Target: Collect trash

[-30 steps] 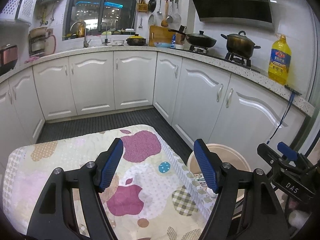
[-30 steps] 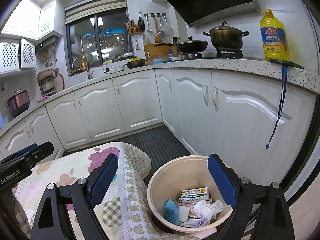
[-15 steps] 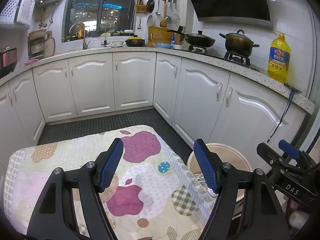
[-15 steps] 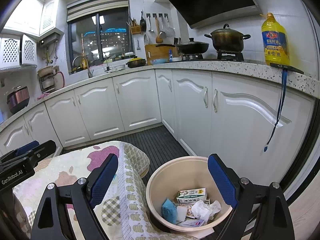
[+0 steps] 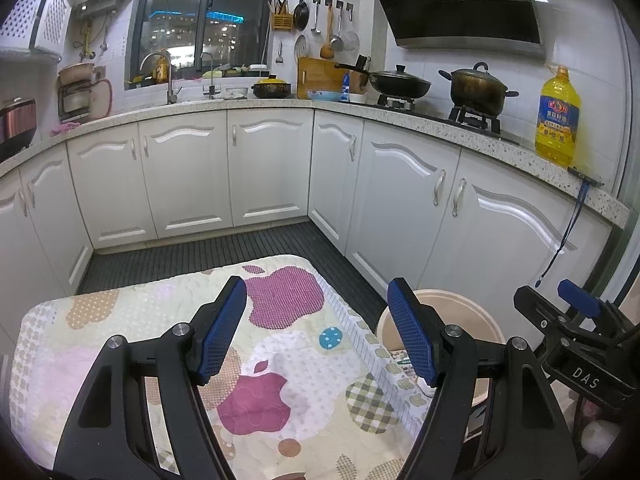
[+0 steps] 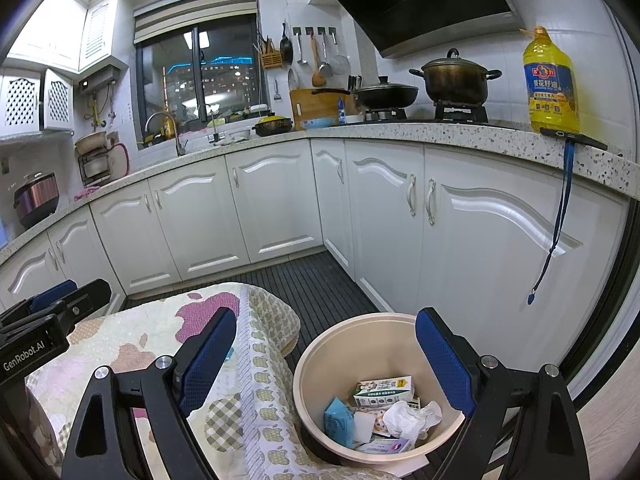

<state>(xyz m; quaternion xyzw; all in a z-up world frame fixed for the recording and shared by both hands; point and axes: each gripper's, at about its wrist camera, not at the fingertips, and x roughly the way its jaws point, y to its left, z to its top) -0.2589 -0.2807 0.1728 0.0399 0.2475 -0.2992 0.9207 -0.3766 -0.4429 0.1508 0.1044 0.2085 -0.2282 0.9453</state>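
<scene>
A beige round bin [image 6: 320,364] stands on the floor right of a small table. It holds trash: a small milk carton [image 6: 382,391], a blue packet [image 6: 339,420], crumpled white paper [image 6: 408,418] and other wrappers. The bin's rim also shows in the left wrist view [image 5: 452,304]. My right gripper [image 6: 324,364] is open and empty, above the bin's left side. My left gripper [image 5: 318,330] is open and empty, above the table's apple-print cloth [image 5: 280,304]. No loose trash shows on the cloth.
White kitchen cabinets [image 5: 256,168] wrap the back and right. The counter carries pots [image 5: 476,88] on a stove and a yellow oil bottle [image 5: 558,120]. A blue strap [image 6: 556,224] hangs from the counter edge. Dark slatted floor [image 5: 224,252] lies beyond the table.
Both views have tilted up slightly, so the grippers have risen or pulled back a little. Both stay open and empty.
</scene>
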